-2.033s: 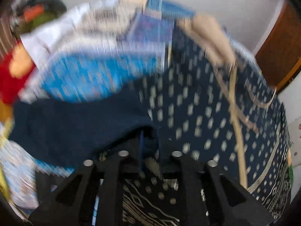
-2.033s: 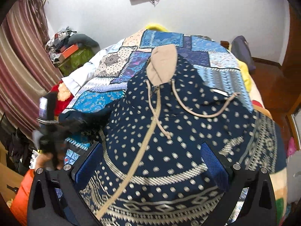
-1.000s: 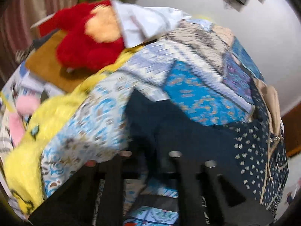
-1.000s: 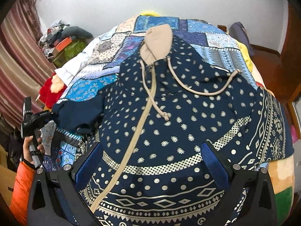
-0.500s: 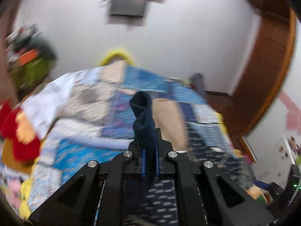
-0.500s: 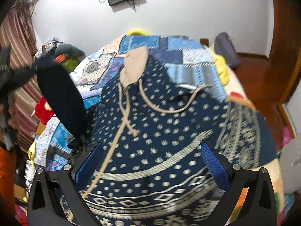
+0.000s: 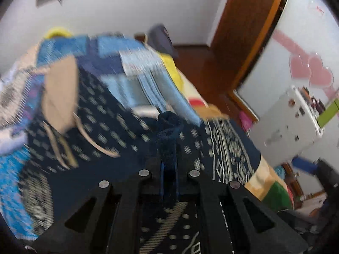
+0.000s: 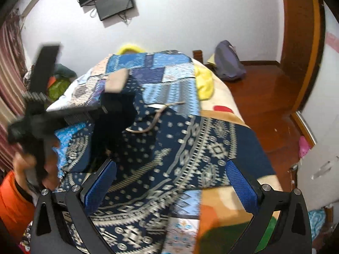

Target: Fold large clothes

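Observation:
A navy patterned hoodie (image 8: 186,146) with a beige hood lining (image 7: 60,93) and cream drawstrings lies spread on the bed. My left gripper (image 7: 168,167) is shut on the plain navy sleeve (image 7: 169,124) and holds it up over the hoodie's body. In the right wrist view the left gripper (image 8: 106,105) hangs above the hoodie's left side with the sleeve (image 8: 112,131) draped below it. My right gripper (image 8: 169,182) is open and empty above the hoodie's patterned hem.
A patchwork quilt (image 8: 167,72) covers the bed. A yellow blanket (image 8: 204,82) and a grey bag (image 8: 227,63) lie at the far right. A white cabinet (image 7: 290,124) stands beside the bed. A wooden door frame (image 8: 303,46) and floor are at right.
My left gripper has carried the sleeve from the hoodie's left edge up and across over its body. My right gripper has stayed open, shifting right along the hem.

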Tool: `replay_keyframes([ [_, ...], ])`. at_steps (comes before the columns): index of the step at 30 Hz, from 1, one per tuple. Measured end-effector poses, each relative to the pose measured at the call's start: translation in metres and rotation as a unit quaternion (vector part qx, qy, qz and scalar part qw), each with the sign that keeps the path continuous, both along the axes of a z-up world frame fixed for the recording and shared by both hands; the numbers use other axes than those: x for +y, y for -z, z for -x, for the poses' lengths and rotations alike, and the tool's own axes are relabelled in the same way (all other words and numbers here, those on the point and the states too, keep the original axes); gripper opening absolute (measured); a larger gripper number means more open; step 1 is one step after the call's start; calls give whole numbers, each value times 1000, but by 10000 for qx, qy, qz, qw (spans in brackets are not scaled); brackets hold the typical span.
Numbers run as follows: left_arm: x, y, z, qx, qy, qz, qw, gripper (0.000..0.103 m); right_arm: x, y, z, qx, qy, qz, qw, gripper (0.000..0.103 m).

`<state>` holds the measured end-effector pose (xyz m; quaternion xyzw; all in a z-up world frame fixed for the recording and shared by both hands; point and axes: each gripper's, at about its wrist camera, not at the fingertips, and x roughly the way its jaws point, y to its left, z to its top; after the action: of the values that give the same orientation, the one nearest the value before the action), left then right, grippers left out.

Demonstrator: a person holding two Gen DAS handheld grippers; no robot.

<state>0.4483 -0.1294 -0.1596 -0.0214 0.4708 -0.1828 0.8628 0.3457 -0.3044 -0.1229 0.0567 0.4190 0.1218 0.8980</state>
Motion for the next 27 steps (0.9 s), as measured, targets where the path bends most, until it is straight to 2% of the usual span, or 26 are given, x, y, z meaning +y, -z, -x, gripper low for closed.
replay_keyframes([
  [3,-16,25,0,335,219,-156,9991,7,-10,7,-1,114,54,62,9999,103],
  [5,-23,33,4,507,379,-351,9974,16,-11,11,-2,176,44,80,9998,103],
  [6,-23,34,7,556,435,-393,9967,30,-10,12,-2,198,32,90,9998,103],
  [7,-20,30,10,572,474,-429,9963,49,-9,14,-3,216,10,97,9997,103],
  [9,-11,19,17,389,450,-388,9975,64,-3,18,-8,268,-47,62,9996,103],
  [13,34,-18,29,-88,140,-270,9995,83,14,26,-20,380,-156,-66,9991,103],
  [15,63,-27,32,-286,-163,-368,9988,91,25,29,-28,418,-240,-49,9988,103],
  [17,96,-28,38,-483,-493,-703,9951,95,40,33,-37,488,-353,-28,9982,103],
  [19,126,-16,42,-477,-773,-1134,9894,96,54,38,-46,538,-450,25,9975,103],
  [23,182,35,50,79,-1199,-1606,9797,95,91,52,-63,532,-710,462,9950,103],
  [27,215,83,62,531,-1378,-1795,9726,95,125,79,-82,570,-789,1394,9854,103],
])
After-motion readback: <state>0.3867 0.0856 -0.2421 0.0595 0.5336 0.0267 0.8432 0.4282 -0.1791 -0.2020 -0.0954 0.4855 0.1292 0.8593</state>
